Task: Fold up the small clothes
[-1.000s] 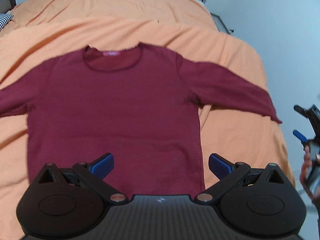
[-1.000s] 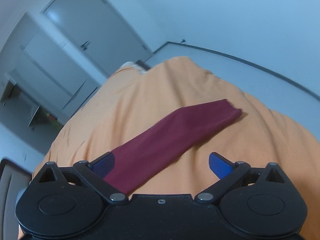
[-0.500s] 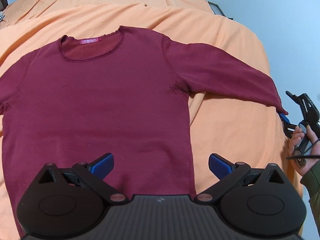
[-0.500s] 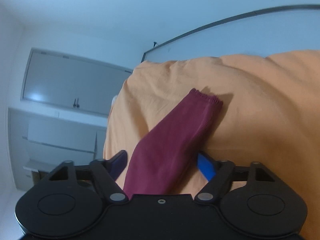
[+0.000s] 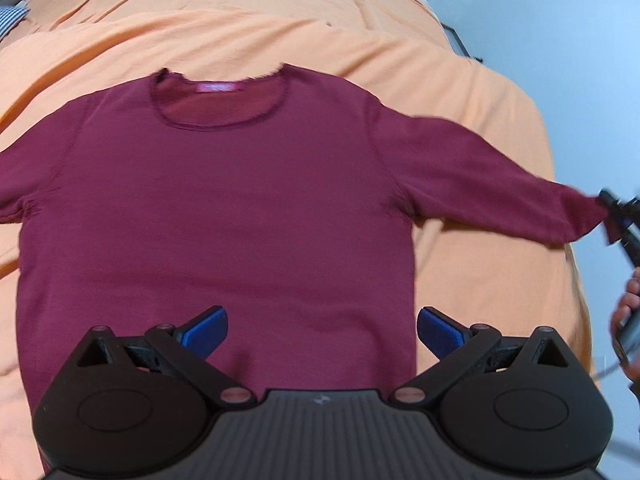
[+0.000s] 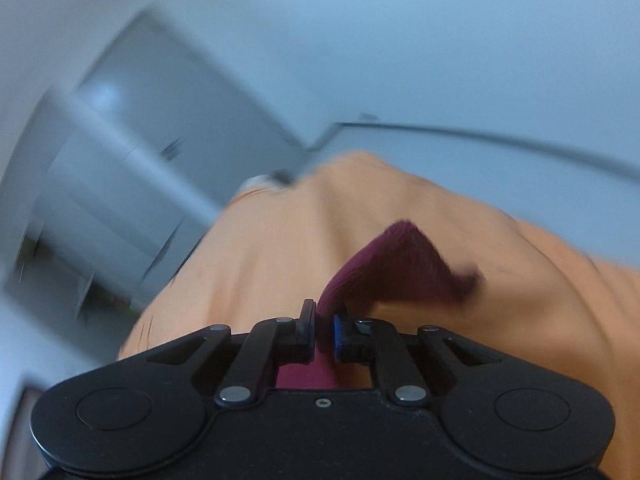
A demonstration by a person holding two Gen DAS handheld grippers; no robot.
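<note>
A dark red long-sleeved sweater (image 5: 224, 208) lies flat, front up, on an orange bed cover (image 5: 280, 32), its neck at the far side. My left gripper (image 5: 322, 330) is open and empty, hovering above the sweater's hem. My right gripper (image 6: 323, 330) is shut on the cuff of the sweater's right sleeve (image 6: 400, 268), lifting it off the cover. In the left wrist view the right gripper (image 5: 618, 216) shows at the right edge, holding the sleeve end (image 5: 576, 212). The left sleeve runs out of the view.
The bed's right edge (image 5: 560, 184) drops to a pale floor. White wardrobe doors (image 6: 132, 152) stand beyond the bed. A striped cloth (image 5: 12, 20) shows at the far left corner.
My right gripper has closed on the sleeve cuff and raised it. My left gripper has drawn back a little over the hem, still open.
</note>
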